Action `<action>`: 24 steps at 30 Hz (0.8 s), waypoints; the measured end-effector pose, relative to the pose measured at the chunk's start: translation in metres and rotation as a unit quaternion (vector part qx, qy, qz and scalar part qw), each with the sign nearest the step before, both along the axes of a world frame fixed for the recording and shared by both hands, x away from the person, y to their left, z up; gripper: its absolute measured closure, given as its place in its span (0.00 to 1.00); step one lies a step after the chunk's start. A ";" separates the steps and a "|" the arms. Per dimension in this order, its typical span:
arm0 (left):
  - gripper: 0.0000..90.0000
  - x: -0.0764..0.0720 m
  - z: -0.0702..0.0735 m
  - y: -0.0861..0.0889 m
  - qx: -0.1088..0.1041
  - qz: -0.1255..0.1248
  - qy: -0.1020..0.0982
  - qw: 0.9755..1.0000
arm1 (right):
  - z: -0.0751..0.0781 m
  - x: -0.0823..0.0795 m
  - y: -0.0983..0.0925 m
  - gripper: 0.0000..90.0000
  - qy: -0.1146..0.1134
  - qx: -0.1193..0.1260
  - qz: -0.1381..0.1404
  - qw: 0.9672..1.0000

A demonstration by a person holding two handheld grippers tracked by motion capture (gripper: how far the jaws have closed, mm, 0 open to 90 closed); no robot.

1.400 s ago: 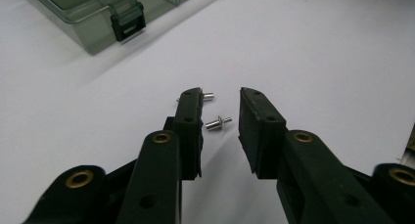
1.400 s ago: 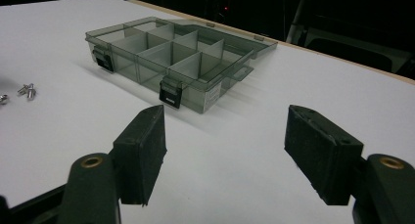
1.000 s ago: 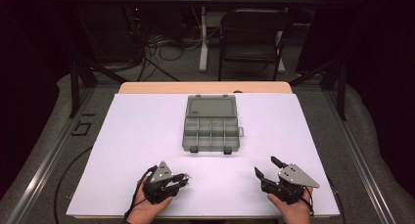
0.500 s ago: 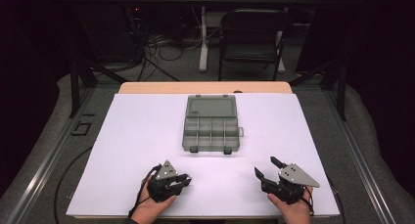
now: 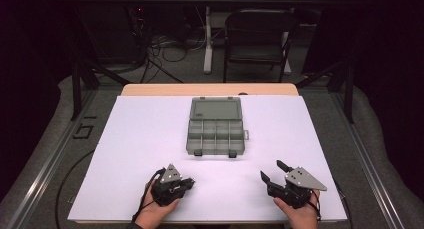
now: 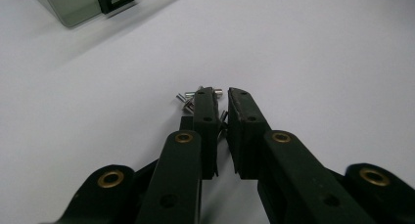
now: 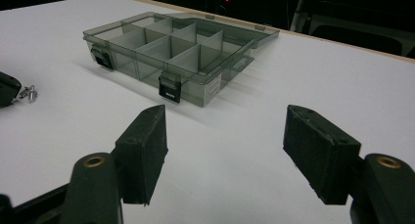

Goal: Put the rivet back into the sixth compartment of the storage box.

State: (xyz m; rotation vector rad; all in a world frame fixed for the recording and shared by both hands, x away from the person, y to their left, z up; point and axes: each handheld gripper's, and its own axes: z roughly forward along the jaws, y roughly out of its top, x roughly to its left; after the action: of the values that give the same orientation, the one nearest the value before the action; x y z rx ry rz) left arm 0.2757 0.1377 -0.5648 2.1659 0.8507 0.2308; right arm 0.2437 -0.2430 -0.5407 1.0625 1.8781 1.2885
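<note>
Smoky grey plastic organiser box [image 5: 216, 127] is seen mid-table w/ its lid laid open flat behind it, compartments bare as far as can be told, two black latches on the near wall. It is set on a white table sheet [image 5: 130, 139], well apart from both grippers. Small silver metal pins [image 6: 186, 100] are scattered in a little cluster on the sheet near the front edge, left of centre; these are also seen at the far left in the right gripper view [image 7: 29, 93]. Left gripper [image 6: 222, 98] is lowered onto that cluster, jaws having just been closing, now pinched nearly together w/ a thin gap; at least one pin is seen between the pads, others lying just beside the left jaw tip. Whether the pin is firmly gripped can't be told. Right gripper [image 7: 225, 126] is held low over bare sheet at front right, jaws spread wide, nothing between them, pointed twd the box.
</note>
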 end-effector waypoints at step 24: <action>0.92 0.006 0.044 0.020 -0.084 0.057 -0.044 0.994 | 0.000 0.001 0.000 0.36 0.000 0.005 -0.002 1.000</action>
State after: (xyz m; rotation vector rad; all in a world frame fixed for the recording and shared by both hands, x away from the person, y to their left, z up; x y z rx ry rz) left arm 0.2815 0.1574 -0.5212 1.9394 0.9106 0.2979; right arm 0.2445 -0.2431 -0.5403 1.0714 1.8711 1.2968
